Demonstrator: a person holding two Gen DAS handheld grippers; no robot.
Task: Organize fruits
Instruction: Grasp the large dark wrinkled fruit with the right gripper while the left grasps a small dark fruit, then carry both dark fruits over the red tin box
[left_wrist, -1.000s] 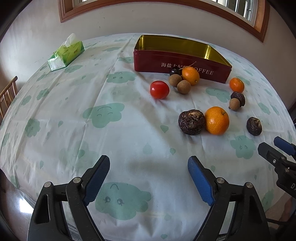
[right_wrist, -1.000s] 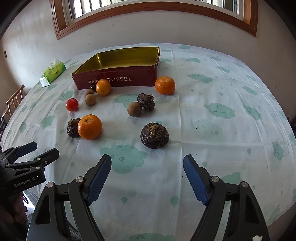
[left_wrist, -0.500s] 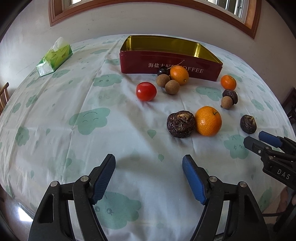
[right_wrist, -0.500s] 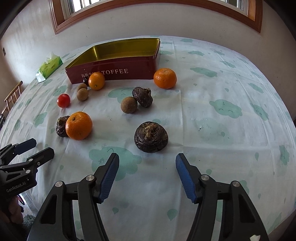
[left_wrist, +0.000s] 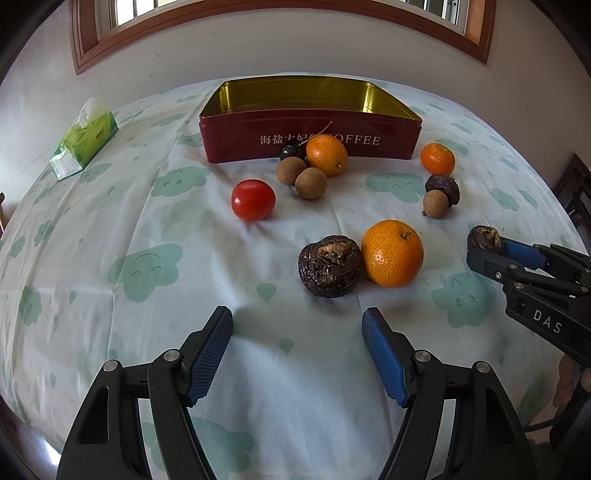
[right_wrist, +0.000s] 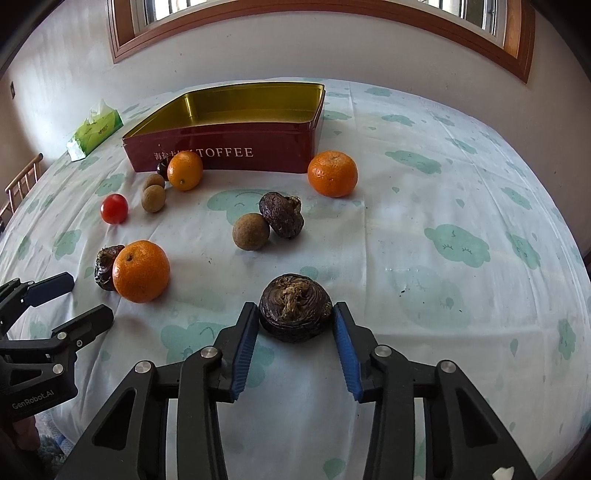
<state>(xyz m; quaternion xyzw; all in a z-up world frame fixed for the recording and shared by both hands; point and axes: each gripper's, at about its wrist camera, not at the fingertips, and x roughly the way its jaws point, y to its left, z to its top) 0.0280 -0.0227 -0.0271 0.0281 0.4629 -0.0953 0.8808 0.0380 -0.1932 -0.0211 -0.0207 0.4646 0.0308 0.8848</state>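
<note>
The cloth-covered table looks the same as it did a second ago. The red toffee tin at the back is empty, and every fruit lies loose on the cloth in front of it. So, as I judge it, the sorting has barely begun.

What has changed is the two tongs. Both have dropped forward towards the fruit, and the right gripper has done the real work. Its jaws were wide a second ago. Now they have come in around the chestnut nearest it and are closing. The blue pads look to be meeting its two flanks. The chestnut sits on the cloth between them, not lifted. I take this as the start of the first pick. The next move would be to raise it and carry it back to the tin.

The left gripper has narrowed only a little. Its jaws are closing but stand well apart, with nothing between them but bare cloth. It has come nearer the second chestnut and the orange, which touch each other just ahead of its tips. Which of the two it is after I can't tell.

The small things have not stirred. The tomato, the longans and the cherry by the tin wall lie where they were.
</note>
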